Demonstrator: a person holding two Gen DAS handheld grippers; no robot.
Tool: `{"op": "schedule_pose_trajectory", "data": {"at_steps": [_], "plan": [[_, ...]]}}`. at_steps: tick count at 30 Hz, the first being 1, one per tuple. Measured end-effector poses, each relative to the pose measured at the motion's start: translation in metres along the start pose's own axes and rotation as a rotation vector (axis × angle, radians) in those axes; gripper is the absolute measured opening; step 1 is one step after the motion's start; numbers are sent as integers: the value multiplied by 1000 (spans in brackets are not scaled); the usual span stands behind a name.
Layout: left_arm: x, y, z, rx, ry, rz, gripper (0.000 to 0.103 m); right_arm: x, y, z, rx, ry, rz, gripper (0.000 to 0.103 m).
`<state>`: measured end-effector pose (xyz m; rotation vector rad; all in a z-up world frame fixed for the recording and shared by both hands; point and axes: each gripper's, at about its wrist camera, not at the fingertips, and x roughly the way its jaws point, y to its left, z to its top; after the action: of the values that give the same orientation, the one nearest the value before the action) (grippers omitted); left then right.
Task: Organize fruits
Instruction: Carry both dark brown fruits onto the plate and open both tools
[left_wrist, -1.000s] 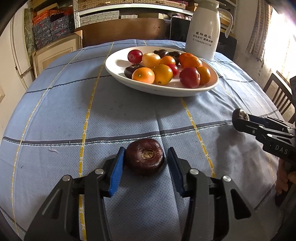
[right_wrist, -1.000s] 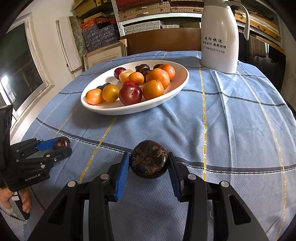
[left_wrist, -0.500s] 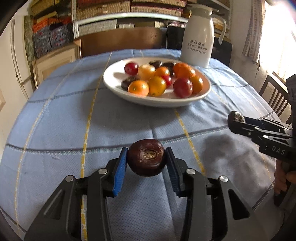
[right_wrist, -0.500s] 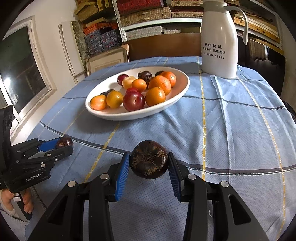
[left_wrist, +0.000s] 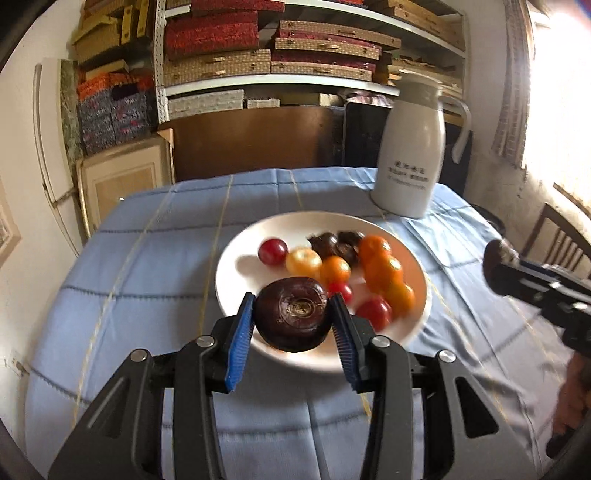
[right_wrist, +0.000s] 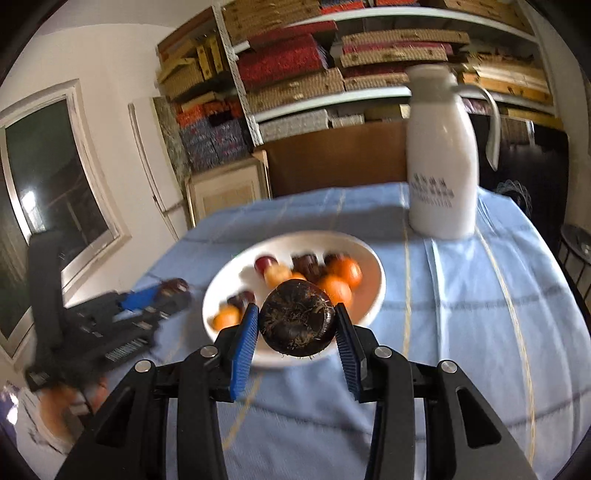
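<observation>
My left gripper is shut on a dark purple-brown round fruit and holds it in the air over the near rim of the white plate. My right gripper is shut on a second dark round fruit with hairy fibres, held above the plate's near edge. The plate holds several oranges, red plums and dark fruits. The right gripper shows at the right of the left wrist view. The left gripper shows at the left of the right wrist view.
A white thermos jug stands behind the plate on the blue checked tablecloth; it also shows in the right wrist view. A chair stands at the right. Shelves of boxes and a wooden panel lie behind the table.
Both grippers have risen from the tablecloth with their fruits and moved forward toward the plate. The left gripper closed on its fruit a second ago.
</observation>
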<state>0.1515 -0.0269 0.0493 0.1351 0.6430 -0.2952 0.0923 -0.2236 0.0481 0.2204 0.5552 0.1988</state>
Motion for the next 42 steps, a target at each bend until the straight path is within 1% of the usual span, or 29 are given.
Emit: {"op": "schedule_pose_trajectory", "data": {"at_steps": [4, 9, 15, 23, 32, 37, 40, 42], "plan": [[35, 2, 8, -4, 23, 42, 41, 29, 9, 14, -31, 8, -23, 42], [67, 10, 7, -13, 51, 75, 41, 71, 9, 19, -45, 65, -55, 42], [85, 12, 7, 7, 57, 88, 41, 102, 2, 15, -35, 110, -56, 42], [103, 7, 2, 38, 84, 101, 41, 116, 0, 8, -51, 147, -67, 42], [100, 2, 2, 52, 64, 109, 41, 118, 4, 6, -68, 150, -71, 42], [101, 2, 2, 52, 70, 110, 41, 119, 5, 5, -70, 153, -73, 42], [100, 2, 2, 53, 68, 115, 46, 121, 4, 5, -65, 157, -72, 42], [100, 2, 3, 52, 62, 122, 55, 123, 2, 5, -58, 159, -72, 42]]}}
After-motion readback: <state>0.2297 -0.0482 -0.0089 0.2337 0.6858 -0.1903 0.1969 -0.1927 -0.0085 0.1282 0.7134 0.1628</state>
